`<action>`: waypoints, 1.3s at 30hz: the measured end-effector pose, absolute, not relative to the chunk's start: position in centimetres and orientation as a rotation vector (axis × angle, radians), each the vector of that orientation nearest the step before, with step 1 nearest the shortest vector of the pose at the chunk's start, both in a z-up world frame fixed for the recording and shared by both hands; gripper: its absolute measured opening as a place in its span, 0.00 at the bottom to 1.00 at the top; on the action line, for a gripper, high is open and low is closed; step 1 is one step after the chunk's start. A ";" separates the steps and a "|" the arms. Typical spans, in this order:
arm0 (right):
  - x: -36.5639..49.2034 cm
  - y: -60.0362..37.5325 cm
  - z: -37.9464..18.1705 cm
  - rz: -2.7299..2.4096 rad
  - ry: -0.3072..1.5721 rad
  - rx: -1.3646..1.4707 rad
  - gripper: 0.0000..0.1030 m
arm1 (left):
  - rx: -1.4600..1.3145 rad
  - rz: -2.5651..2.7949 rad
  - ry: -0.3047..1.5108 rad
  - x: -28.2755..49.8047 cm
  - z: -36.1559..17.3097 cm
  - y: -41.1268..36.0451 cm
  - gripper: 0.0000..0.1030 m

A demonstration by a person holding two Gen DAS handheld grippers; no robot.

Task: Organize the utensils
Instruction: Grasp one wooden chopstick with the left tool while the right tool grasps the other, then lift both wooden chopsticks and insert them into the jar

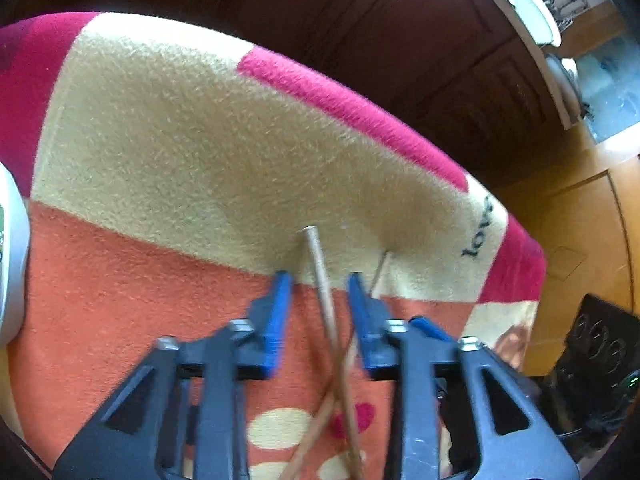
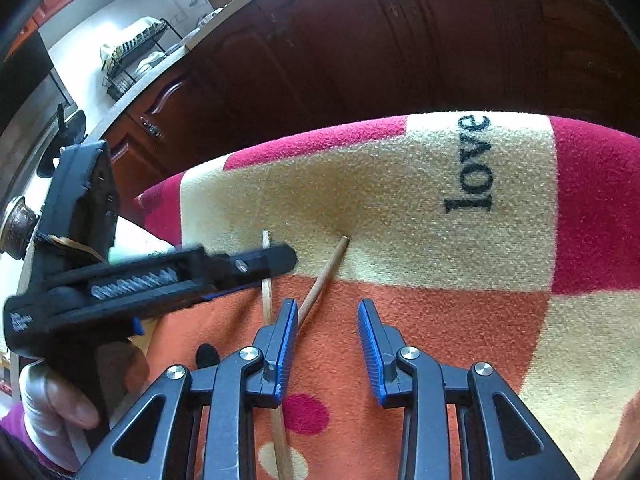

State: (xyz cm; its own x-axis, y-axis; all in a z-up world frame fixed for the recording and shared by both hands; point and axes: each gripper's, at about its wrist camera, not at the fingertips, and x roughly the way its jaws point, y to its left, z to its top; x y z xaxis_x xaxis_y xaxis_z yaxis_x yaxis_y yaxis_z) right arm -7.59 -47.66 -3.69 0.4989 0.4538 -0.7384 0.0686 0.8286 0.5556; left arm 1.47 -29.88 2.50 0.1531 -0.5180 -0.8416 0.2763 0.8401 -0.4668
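two thin wooden chopsticks [image 1: 320, 276] lie crossed on the fleece blanket [image 1: 160, 140]. my left hand-held gripper [image 1: 318, 280] straddles one, pads not pressing it; my right hand-held gripper [image 2: 328, 308] hangs part open, empty. i judge nothing is sorted yet.

light: soft daylight (cabinets dim) | blur: left claw [image 2: 256, 268] smeared — motion | edges: strong fisheye bending, dark corners
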 end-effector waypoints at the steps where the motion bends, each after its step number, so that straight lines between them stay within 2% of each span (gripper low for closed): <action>1: -7.5 -47.6 -3.7 0.253 1.034 0.573 0.30 | -0.223 -0.576 1.296 1.5 2.4 -29.4 0.10; 8: -5.9 -46.3 -3.9 0.270 1.058 0.564 0.30 | -0.270 -0.577 1.285 1.6 3.3 -25.4 0.09; 11: -4.9 -45.7 -4.4 0.238 1.092 0.548 0.24 | -0.260 -0.580 1.291 1.5 3.8 -24.4 0.09; 13: -4.2 -45.3 -4.9 0.226 1.108 0.549 0.14 | -0.255 -0.584 1.288 1.2 4.1 -23.8 0.09; 16: -4.3 -45.0 -4.6 0.226 1.093 0.537 0.13 | -0.236 -0.596 1.276 0.4 4.9 -23.1 0.10; 31: -11.9 -44.9 7.6 0.330 0.800 0.475 0.07 | -0.200 -0.724 1.108 -6.8 13.0 -19.7 0.07; 39: -14.0 -42.4 11.9 0.370 0.727 0.410 0.05 | -0.197 -0.732 1.011 -10.1 17.1 -16.0 0.04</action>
State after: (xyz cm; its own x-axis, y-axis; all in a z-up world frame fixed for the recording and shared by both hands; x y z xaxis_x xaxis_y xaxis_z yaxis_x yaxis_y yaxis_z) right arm -14.04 -42.43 11.86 0.6900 0.4593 -0.5594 -0.1817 0.8580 0.4804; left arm -10.06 -15.96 17.08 0.3196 -0.6394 -0.6993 0.4652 0.7488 -0.4721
